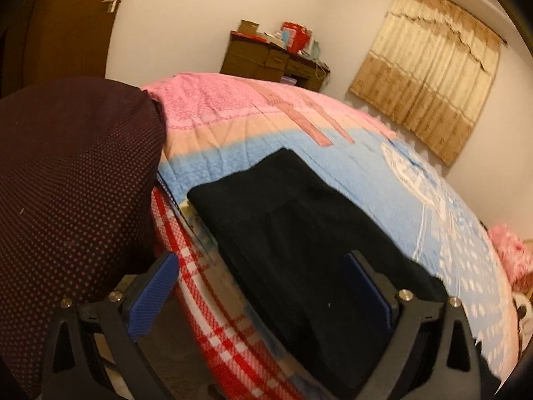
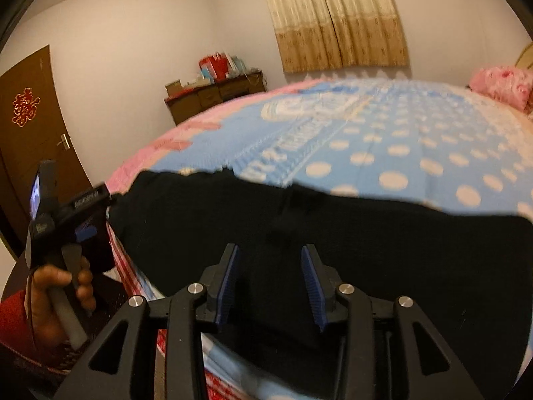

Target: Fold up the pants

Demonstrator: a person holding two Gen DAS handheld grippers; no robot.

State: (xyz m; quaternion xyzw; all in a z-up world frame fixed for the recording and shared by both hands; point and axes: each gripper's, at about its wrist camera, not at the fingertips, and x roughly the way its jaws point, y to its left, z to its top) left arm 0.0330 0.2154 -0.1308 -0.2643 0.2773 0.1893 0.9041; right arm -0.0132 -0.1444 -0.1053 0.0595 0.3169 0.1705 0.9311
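Black pants (image 1: 299, 233) lie flat near the edge of a bed covered by a blue, dotted quilt (image 1: 416, 206). My left gripper (image 1: 263, 263) hovers over them, open wide, with one blue pad off the bed's edge and the other above the cloth. In the right wrist view the pants (image 2: 366, 250) spread across the lower frame. My right gripper (image 2: 269, 261) is just above them, its blue pads a modest gap apart with nothing pinched between. A hand holds the left gripper (image 2: 88, 230) at the pants' left end.
A red-checked blanket (image 1: 206, 300) hangs down the bed's side. The person's dark, red-dotted garment (image 1: 66, 183) fills the left. A wooden cabinet (image 1: 273, 60) with red bags, a curtain (image 1: 429, 76), a door (image 2: 30, 140) and a pink pillow (image 2: 503, 83) ring the bed.
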